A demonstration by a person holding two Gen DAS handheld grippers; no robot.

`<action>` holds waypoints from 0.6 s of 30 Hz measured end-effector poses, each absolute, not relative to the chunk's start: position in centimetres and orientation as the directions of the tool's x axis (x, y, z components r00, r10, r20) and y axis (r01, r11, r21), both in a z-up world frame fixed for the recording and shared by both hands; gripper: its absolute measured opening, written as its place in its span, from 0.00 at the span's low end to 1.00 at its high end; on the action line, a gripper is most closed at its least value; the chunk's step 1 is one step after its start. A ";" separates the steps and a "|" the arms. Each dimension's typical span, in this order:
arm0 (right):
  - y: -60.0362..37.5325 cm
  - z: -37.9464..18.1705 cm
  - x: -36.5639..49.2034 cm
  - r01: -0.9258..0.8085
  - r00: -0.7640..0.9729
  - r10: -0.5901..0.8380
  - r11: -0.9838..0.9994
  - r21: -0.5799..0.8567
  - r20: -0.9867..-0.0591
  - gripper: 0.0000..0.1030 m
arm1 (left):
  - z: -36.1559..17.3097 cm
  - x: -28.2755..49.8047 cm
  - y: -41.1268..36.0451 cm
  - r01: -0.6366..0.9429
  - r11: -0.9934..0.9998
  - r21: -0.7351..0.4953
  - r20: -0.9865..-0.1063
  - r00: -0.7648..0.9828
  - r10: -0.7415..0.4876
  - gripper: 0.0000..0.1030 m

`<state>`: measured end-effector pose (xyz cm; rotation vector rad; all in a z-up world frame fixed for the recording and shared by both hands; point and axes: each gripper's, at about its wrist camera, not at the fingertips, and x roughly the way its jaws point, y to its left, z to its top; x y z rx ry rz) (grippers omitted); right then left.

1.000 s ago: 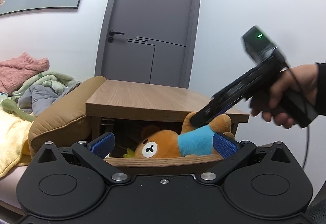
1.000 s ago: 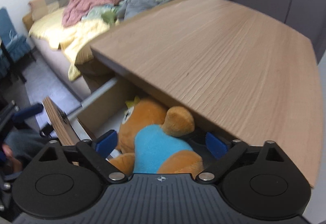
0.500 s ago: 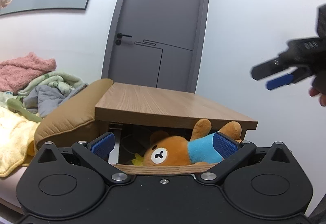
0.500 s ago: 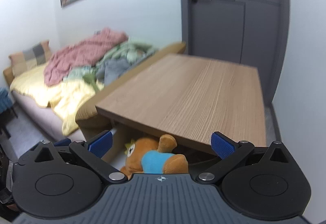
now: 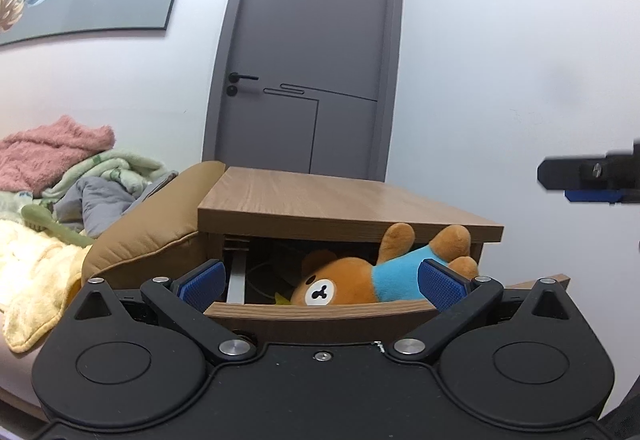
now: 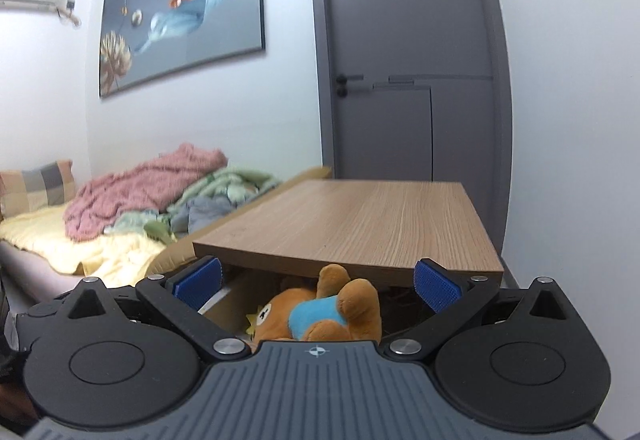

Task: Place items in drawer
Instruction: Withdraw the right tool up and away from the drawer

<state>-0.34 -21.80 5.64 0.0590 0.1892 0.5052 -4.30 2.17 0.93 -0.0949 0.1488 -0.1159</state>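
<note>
I hold both grippers back from the open drawer [image 5: 320, 314], each with its jaws spread wide and nothing between them. The bear [image 5: 360, 282] lies on its side inside the drawer, its long axis running across the opening: head toward the left rail, feet up at the right, one leg poking above the drawer front and close under the tabletop [image 5: 340, 199]. From the left gripper [image 5: 322, 282] the bear sits straight ahead and just beyond the drawer front, which lies directly below my fingertips; this is the nearer tool. The right gripper [image 6: 316, 280] looks down on the bear from higher and further back, and in the left view only its tip [image 5: 588, 179] shows, off to the right and well apart from the drawer. As I judge it, the toy is in but not tucked: the raised legs look likely to catch the tabletop edge if the drawer is pushed shut, so pressing them down first, or a slow push on the front from the left, seems the sensible call.
</note>
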 end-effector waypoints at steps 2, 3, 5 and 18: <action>-22.0 4.5 -1.0 -0.465 0.871 0.475 0.879 0.107 -0.124 1.00 | 0.9 -4.5 2.0 0.105 0.990 -0.098 -0.134 0.984 -0.118 0.99; -22.1 3.8 -1.2 -0.455 0.878 0.466 0.884 0.110 -0.109 1.00 | 0.9 -4.6 1.9 0.104 0.990 -0.098 -0.131 0.985 -0.116 0.99; -22.1 2.6 -1.1 -0.449 0.883 0.460 0.886 0.120 -0.092 1.00 | 0.8 -4.6 1.9 0.102 0.989 -0.105 -0.134 0.984 -0.116 0.99; -22.2 -1.5 -0.3 -0.432 0.897 0.439 0.894 0.114 -0.044 1.00 | -0.1 -4.2 1.9 0.045 0.993 -0.112 -0.151 0.987 -0.062 0.99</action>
